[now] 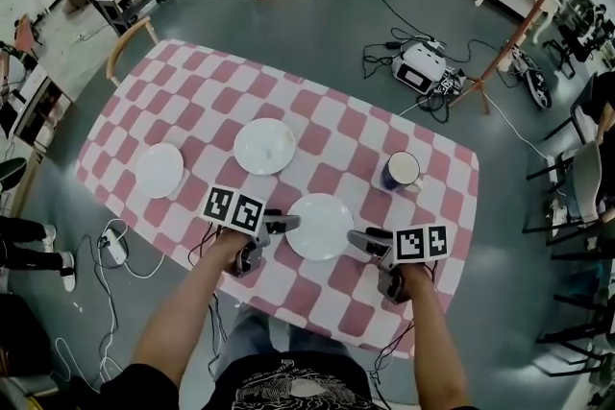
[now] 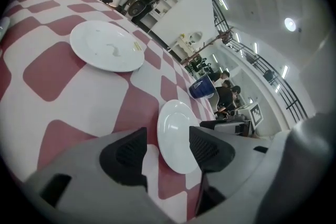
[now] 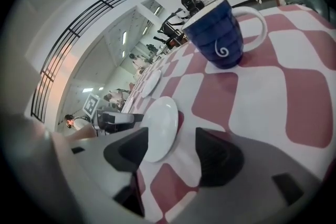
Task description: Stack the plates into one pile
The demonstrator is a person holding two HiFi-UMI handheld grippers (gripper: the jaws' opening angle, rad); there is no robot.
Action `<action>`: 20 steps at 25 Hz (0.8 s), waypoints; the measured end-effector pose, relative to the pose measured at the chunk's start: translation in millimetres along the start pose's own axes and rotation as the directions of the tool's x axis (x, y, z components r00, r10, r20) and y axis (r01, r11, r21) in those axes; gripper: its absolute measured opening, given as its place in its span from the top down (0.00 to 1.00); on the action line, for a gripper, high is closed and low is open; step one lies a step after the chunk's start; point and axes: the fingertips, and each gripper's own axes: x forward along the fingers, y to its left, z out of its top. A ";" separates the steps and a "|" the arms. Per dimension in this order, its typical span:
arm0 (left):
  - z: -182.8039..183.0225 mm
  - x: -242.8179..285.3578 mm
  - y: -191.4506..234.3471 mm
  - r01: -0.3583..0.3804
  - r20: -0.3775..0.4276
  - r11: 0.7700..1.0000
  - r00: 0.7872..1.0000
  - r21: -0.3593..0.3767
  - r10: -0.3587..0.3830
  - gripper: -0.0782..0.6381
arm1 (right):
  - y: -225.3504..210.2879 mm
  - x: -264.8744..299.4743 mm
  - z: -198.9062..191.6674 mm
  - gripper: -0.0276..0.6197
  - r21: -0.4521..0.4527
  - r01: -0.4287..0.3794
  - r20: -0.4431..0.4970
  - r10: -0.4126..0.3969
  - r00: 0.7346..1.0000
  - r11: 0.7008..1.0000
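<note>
Three white plates lie on the red-and-white checked table [image 1: 317, 115]: one at the left [image 1: 159, 170], one in the middle [image 1: 264, 146], and one near the front edge [image 1: 320, 226]. My left gripper [image 1: 282, 225] is at the near plate's left rim and my right gripper [image 1: 363, 243] at its right rim. In the left gripper view the near plate [image 2: 177, 136] lies just beyond the left gripper [image 2: 165, 152], whose jaws are apart. In the right gripper view the same plate [image 3: 160, 128] lies ahead of the right gripper [image 3: 170, 149], also spread, pads clear of it.
A dark blue mug [image 1: 400, 171] with a white inside stands right of the plates and close ahead of my right gripper as the mug [image 3: 218, 34]. Cables and a power unit [image 1: 423, 67] lie on the floor beyond the table. Chairs stand around the room.
</note>
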 end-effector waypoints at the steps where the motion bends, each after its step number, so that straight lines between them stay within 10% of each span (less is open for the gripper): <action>1: 0.3 0.2 -0.3 0.003 0.000 1.000 1.000 -0.007 -0.003 0.53 | 0.0 -0.2 0.4 0.52 0.002 -0.001 -0.001 0.001 1.000 1.000; 20: -6.1 9.0 -1.6 -0.002 -0.028 1.000 1.000 -0.002 0.002 0.67 | 9.2 23.3 -3.2 0.70 0.074 -0.021 -0.009 0.022 1.000 0.997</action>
